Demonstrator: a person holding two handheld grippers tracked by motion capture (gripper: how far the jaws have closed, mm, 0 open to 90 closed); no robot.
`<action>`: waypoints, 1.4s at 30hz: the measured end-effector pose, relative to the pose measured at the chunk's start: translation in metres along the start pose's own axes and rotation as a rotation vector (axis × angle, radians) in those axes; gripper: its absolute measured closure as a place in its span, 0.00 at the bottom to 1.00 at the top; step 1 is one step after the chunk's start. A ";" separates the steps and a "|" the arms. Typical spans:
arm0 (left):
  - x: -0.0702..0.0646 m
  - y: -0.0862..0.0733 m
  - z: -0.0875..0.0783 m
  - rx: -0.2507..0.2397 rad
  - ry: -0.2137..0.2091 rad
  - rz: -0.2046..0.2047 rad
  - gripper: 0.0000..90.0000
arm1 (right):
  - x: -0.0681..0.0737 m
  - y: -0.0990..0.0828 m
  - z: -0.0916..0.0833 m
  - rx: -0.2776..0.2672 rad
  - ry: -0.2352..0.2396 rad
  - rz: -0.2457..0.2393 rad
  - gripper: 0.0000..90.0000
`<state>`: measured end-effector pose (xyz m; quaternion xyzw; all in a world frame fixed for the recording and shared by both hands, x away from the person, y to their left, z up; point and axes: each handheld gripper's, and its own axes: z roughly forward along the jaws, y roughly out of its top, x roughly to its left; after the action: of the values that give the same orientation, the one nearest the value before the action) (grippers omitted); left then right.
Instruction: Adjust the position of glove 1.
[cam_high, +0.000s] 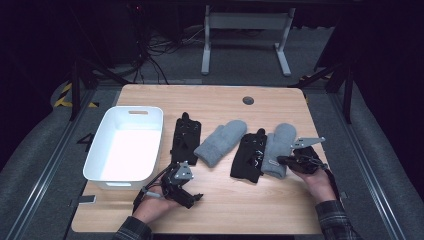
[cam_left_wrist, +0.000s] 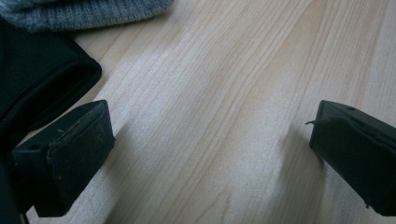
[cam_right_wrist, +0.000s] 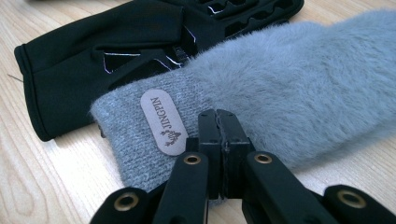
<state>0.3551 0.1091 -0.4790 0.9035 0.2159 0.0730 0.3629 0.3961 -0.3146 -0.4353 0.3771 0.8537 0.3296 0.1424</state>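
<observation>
The black glove (cam_left_wrist: 37, 79) beside the grey mitten (cam_left_wrist: 84, 11) is cut off at the left gripper view's edge; the mitten's cuff edge (cam_right_wrist: 154, 172) hides behind the right gripper's closed fingers (cam_right_wrist: 208, 140).

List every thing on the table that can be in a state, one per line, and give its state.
White bin: upright, nothing inside.
Left black glove: flat, untouched.
Left grey mitten: flat, untouched.
Right black glove: flat, edge under the right grey mitten.
Right grey mitten: flat, cuff pinched.
Left gripper: open, holding nothing.
Right gripper: shut on the right grey mitten's cuff.
</observation>
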 end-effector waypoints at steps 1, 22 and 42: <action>0.000 0.000 0.000 -0.001 0.001 0.001 0.00 | 0.000 0.000 0.000 0.002 0.002 0.001 1.00; 0.000 0.000 0.000 0.000 -0.001 0.003 0.00 | 0.024 -0.026 -0.024 0.016 0.014 0.001 1.00; 0.001 0.001 0.000 0.004 0.001 0.009 0.00 | 0.067 -0.045 -0.044 -0.021 0.073 -0.040 1.00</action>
<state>0.3558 0.1091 -0.4786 0.9051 0.2123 0.0747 0.3607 0.3039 -0.3075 -0.4327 0.3463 0.8621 0.3494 0.1217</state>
